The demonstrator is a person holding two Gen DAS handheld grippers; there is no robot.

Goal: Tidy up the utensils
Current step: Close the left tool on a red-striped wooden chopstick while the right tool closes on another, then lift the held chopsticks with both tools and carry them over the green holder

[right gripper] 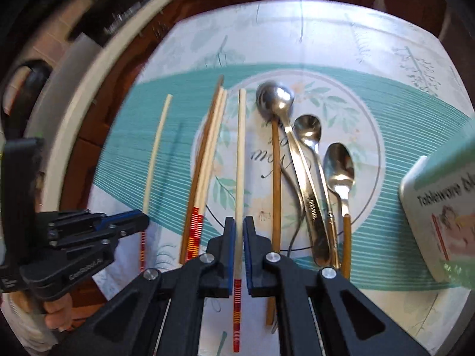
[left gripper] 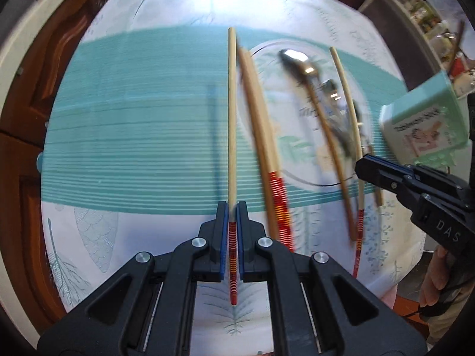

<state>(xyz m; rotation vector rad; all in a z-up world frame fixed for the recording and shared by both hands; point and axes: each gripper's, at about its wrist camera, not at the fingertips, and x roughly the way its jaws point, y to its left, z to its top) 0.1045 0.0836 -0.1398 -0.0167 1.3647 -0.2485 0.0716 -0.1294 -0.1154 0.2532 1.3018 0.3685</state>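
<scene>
Utensils lie in a row on a white leaf-print tablecloth (right gripper: pixel 386 44) with a teal striped band, spread over the table. Left gripper (left gripper: pixel 232 216): fingers closed on one pale wooden chopstick with a red-striped end (left gripper: pixel 232 118), clamped just above the striped part, tip pointing far; in the right wrist view its shadow falls on the cloth beside it. Right gripper (right gripper: pixel 239 231): fingers closed on a second pale chopstick with red-striped end (right gripper: pixel 240 154), also gripped above the stripes. Between the two held sticks, a pair of chopsticks (right gripper: pixel 207 160), one pale with a red-striped end and one brown, lie touching each other. Right of the right gripper: a brown wooden stick (right gripper: pixel 276 184), then three steel spoons (right gripper: pixel 299 160) with bowls far, handles near, partly overlapping; the rightmost one has a brown handle. They rest on a round floral print (right gripper: pixel 350 109) on the cloth. Pale green tableware box with printed label (right gripper: pixel 439 207) sits at the right edge. A hand (right gripper: pixel 56 311) holds the left gripper's handle.
</scene>
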